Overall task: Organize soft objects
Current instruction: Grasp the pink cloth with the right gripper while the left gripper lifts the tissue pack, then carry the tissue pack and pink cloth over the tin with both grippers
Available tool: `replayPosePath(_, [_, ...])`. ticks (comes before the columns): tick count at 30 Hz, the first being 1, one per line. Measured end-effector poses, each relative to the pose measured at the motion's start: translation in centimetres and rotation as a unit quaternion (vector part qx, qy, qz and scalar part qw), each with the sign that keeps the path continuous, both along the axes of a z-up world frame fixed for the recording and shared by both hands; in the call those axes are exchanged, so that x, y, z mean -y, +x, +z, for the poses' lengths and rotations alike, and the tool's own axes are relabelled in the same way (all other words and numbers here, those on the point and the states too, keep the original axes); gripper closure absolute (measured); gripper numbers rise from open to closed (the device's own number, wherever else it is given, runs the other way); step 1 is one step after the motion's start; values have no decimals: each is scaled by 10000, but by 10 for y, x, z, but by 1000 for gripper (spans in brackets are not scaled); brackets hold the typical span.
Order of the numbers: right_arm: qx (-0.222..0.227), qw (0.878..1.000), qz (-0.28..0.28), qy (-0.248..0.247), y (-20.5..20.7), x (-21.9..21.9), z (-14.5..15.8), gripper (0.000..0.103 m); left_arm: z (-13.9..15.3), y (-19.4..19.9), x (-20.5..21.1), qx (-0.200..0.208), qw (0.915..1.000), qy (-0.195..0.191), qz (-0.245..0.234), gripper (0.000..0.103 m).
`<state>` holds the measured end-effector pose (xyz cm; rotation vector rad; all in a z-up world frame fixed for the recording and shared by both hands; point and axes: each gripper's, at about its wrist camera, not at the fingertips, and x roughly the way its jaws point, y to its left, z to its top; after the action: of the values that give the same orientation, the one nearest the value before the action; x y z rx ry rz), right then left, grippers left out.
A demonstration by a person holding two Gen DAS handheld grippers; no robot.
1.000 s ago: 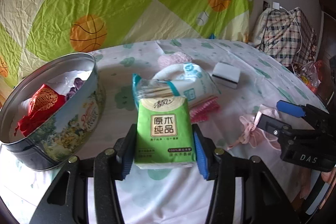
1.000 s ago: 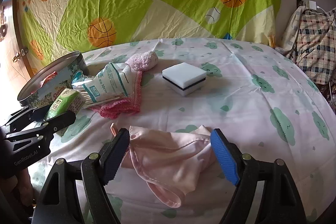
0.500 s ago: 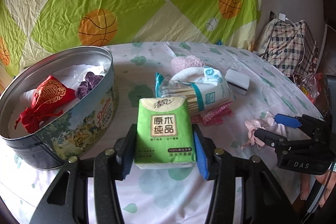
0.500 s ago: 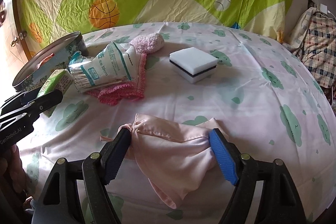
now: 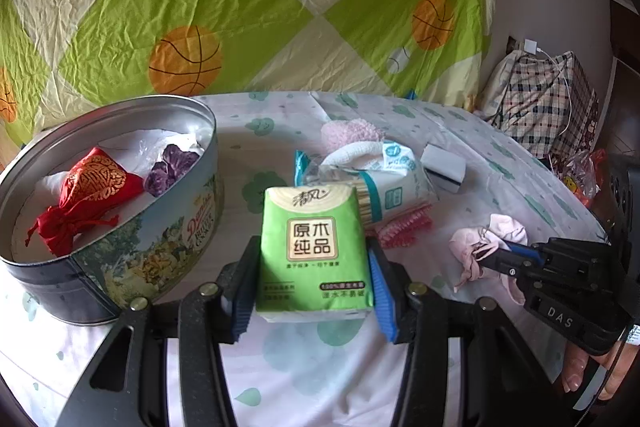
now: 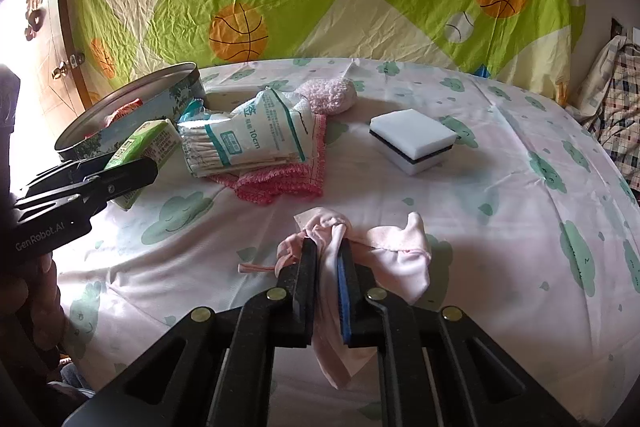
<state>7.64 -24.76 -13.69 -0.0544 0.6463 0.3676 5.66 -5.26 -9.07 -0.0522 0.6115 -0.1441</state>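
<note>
left gripper [image 5: 314, 267]: clenched on the green tissue pack [image 5: 314, 243], one blue pad on each side of the pack. the pack stands upright between the pads, label facing the camera, held just above the tablecloth [image 5: 320, 367].

right gripper [image 6: 328, 267]: clenched on the pink cloth [image 6: 396, 255]. the fabric is pinched into a narrow fold between the pads; loose ends spill out ahead of the fingers and hang below them (the rest lies on the tablecloth at 1 o'clock from the tips).

round tin [image 5: 132, 247]: in the left wrist view it sits at 10 o'clock from the tissue pack, lid off. inside lie a red pouch [image 5: 86, 199] and a purple item [image 5: 170, 169] on white paper.

remaining items, right wrist view:
- cotton swab bag [image 6: 248, 139], at 11 o'clock from the right gripper, resting on a pink knitted cloth [image 6: 288, 179].
- fluffy pink item [image 6: 332, 95], just behind the swab bag at 12 o'clock.
- white sponge [image 6: 412, 139] with a dark middle layer, at 1 o'clock, well apart from the pink cloth.
</note>
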Motion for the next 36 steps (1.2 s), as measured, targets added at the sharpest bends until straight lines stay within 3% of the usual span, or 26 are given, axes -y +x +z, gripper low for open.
replayPosePath(12, [640,9961,117,593,-11,2,17,94,10,-10,0,510,9987,82,9,54])
replayPosePath(20, [1143,9904,135,772,-13,-2,33,94,14,-6,-16,631,9979,-96,143,54])
replayPosePath(36, [1476,9844,263,923,-4,-17,48,94,26,-1,-11,883,9959,141,129,54])
